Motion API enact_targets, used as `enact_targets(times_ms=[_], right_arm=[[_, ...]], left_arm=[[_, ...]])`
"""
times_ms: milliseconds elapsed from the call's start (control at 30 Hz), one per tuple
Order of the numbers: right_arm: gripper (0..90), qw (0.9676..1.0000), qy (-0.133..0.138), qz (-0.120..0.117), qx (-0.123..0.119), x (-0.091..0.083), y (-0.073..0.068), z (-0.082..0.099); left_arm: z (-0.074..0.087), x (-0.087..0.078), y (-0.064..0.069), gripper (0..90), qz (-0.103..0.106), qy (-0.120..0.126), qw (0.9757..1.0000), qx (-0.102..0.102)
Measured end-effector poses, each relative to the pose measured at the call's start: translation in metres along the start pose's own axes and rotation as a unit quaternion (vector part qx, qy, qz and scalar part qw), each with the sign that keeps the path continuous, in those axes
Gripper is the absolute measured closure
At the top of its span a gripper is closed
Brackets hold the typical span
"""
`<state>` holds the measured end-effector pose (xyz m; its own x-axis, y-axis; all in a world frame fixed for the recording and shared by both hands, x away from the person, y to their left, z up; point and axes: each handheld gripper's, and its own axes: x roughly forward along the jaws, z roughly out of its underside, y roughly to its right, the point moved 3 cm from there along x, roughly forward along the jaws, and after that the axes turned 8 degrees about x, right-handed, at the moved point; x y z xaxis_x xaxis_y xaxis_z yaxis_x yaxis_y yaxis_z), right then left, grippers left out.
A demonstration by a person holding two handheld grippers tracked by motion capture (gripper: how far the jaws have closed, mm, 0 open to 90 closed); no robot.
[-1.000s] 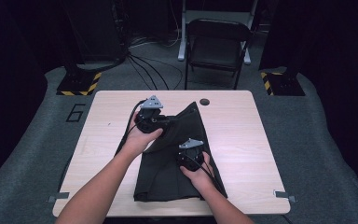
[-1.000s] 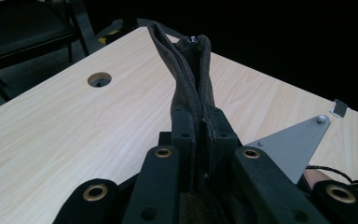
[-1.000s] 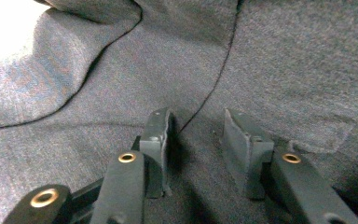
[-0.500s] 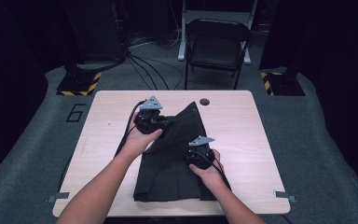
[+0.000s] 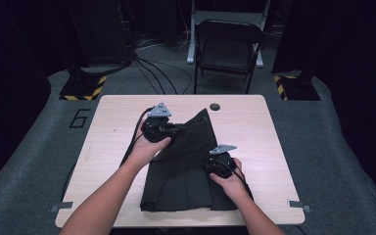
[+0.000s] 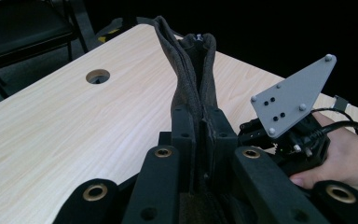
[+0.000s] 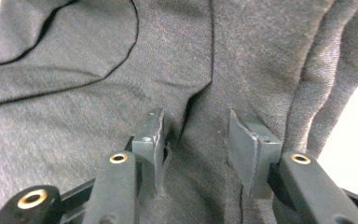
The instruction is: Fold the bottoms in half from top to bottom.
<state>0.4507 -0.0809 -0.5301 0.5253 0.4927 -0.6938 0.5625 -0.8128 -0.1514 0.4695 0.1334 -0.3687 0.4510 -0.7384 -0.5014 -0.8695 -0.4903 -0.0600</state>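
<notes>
While the left gripper stays clamped tight on a raised fold of the dark garment, the work in hand looks like folding or straightening this cloth on the wooden table. The garment lies in the middle of the tabletop and reaches down to its near edge, with one corner lifted toward the far edge, close to the round cable hole. In the left gripper view the cloth stands up as a thick pleat from between the closed jaws, so the hold there seems firm. The right gripper sits at the right side of the garment, nearer the right edge of the tabletop. Its jaws stand about half open and have just been closing a little; in the right gripper view the pads rest on the grey fabric with a small ridge between them, but they do not press on it yet. I judge that the next move calls for the right jaws to close on this ridge or on the side hem, taking only the layers that are wanted, and then both hands must move together so the cloth does not slip or bunch.
</notes>
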Motion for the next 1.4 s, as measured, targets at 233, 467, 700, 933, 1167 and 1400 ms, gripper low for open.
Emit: enact_targets(times_ms=[233, 467, 700, 933, 1167, 1400], right_arm=[[57.0, 1.0, 0.002, -0.007, -0.004, -0.003, 0.005, 0.003], [55.1, 0.9998, 0.017, 0.005, 0.002, -0.011, 0.004, 0.001], [56.3, 0.9995, 0.017, 0.018, 0.017, -0.01, 0.013, 0.001], [56.8, 0.9995, 0.014, 0.021, 0.02, -0.009, 0.02, 0.005], [54.7, 0.9996, 0.009, 0.018, 0.018, -0.017, 0.016, 0.003], [54.8, 0.9993, 0.036, -0.01, 0.006, -0.045, -0.008, 0.002]], left_arm=[[0.001, 0.001, 0.003, 83.9, 0.005, -0.002, 1.0, 0.001], [0.004, 0.002, 0.006, 83.8, 0.007, -0.005, 0.9999, 0.007], [0.004, 0.003, 0.012, 83.8, 0.017, -0.007, 0.9996, 0.02], [0.009, -0.003, 0.02, 83.8, 0.037, -0.008, 0.9987, 0.033], [0.014, -0.011, 0.026, 83.8, 0.045, -0.002, 0.9985, 0.032], [0.016, -0.013, 0.03, 83.8, 0.049, 0.001, 0.9982, 0.035]])
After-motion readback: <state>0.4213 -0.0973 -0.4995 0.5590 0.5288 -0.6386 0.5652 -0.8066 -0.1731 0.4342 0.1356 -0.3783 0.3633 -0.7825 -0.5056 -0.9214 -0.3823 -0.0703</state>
